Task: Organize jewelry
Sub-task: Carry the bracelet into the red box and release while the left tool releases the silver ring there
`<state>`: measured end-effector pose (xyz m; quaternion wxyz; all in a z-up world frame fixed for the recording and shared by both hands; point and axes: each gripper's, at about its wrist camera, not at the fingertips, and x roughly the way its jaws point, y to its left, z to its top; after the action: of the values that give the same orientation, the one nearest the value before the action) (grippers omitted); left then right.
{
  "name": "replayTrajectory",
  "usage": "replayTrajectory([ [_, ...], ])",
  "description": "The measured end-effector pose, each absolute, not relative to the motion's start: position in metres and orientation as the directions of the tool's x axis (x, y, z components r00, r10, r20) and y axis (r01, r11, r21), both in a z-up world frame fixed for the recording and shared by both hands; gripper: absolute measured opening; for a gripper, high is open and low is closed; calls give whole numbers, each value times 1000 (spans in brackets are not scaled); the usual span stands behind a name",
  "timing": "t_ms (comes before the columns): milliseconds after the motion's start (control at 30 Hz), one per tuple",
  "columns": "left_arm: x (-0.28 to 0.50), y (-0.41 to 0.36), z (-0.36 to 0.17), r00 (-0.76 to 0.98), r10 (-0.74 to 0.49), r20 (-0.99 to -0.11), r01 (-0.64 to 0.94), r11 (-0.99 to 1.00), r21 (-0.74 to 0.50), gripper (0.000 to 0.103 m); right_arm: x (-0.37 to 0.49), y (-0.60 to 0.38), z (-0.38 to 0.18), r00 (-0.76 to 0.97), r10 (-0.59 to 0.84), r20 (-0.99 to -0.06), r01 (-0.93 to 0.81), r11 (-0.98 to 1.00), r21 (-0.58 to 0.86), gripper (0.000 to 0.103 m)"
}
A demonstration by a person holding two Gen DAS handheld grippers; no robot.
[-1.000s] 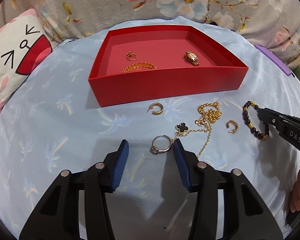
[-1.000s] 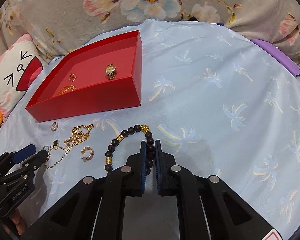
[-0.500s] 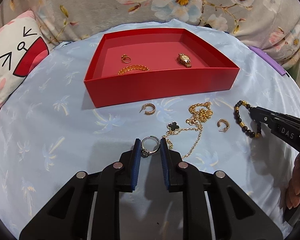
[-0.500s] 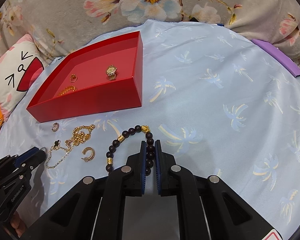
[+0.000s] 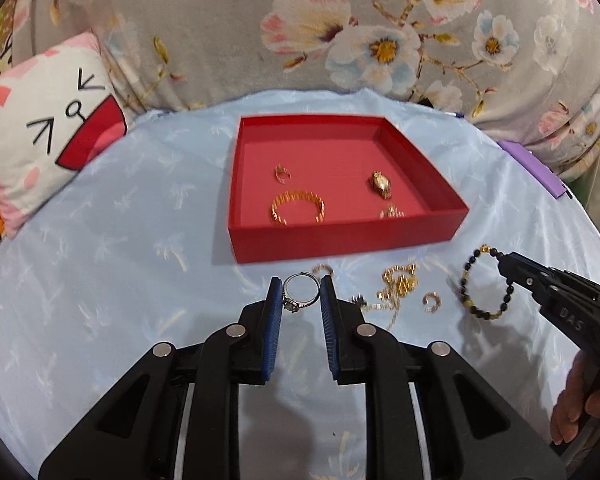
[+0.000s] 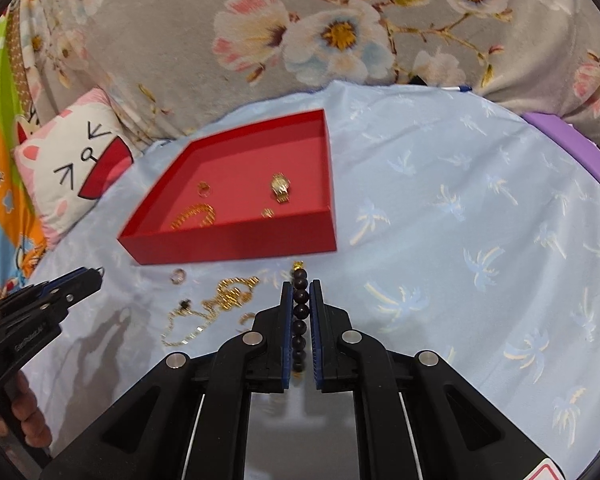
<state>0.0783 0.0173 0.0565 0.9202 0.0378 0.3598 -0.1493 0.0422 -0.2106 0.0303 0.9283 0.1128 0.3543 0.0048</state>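
With the left gripper (image 5: pixel 301 295) pinching the ring (image 5: pixel 300 291) and the right gripper (image 6: pixel 301 312) clamping the bracelet (image 6: pixel 301 306), I am mid-transfer. Next, I carry both over the tray (image 5: pixel 340 240) wall and release.

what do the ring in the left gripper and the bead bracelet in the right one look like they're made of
Ring: thin, shiny silver-coloured band with a small pale stone setting; looks like polished metal, alloy unclear.
Bead bracelet: round, dark, near-black beads with a dull sheen plus gold-coloured spacers; possibly wood or stone, the views can't settle which.
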Motion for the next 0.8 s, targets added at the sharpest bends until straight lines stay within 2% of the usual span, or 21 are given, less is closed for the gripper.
replayTrajectory([
  [433,149,3,100,753,-231,-616,275,961,-24,19,105,-187,97,808,102,-580,-23,989,143,7],
  [600,187,5,94,742,-207,-637,227,973,-51,19,146,-175,94,798,129,-589,-46,987,154,8],
  [800,230,12,76,699,-220,-680,195,974,-115,19,188,-166,74,762,216,-610,-82,967,240,8],
])
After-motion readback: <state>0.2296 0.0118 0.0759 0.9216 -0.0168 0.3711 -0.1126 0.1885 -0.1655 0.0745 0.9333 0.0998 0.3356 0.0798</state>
